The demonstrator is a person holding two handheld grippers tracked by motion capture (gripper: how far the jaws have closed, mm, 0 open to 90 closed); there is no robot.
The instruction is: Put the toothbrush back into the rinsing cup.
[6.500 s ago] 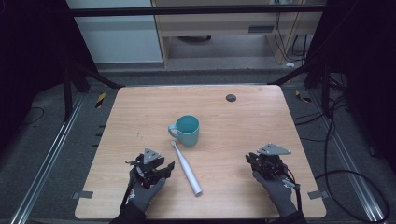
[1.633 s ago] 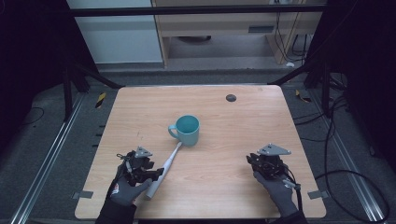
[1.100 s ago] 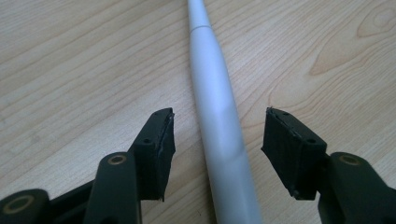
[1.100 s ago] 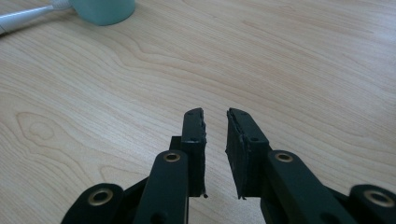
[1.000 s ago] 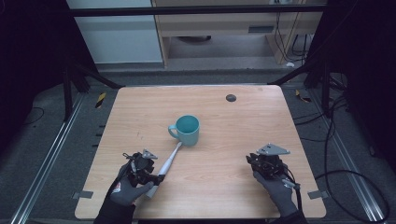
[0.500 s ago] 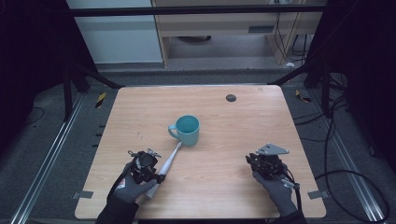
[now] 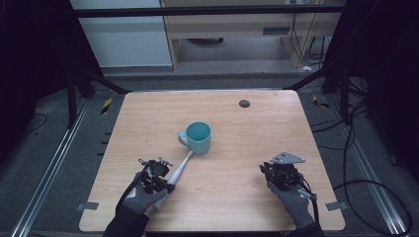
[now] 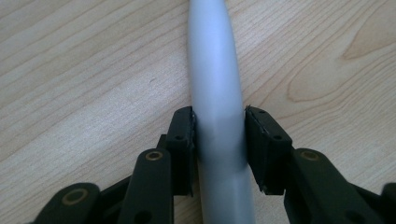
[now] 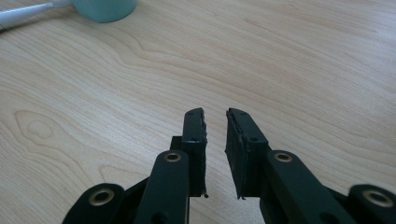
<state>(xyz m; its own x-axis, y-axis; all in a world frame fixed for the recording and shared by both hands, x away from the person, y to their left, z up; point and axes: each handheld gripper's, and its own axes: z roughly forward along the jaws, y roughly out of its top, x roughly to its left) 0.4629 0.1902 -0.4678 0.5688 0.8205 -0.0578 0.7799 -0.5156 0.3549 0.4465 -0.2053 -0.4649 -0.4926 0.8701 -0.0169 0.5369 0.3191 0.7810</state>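
Since before, the left tool (image 8: 218, 140) has just closed on the white stick (image 7: 181, 168), which points toward one o'clock at the cup (image 7: 198, 138).

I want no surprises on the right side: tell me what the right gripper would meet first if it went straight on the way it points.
Nothing close. The right gripper points over bare table; the teal mug and white toothbrush sit left of that line. The way looks free, though depth is unclear.

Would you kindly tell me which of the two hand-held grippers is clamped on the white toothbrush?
The left hand-held gripper: its pads press the toothbrush handle, while the right hand-held gripper holds nothing.
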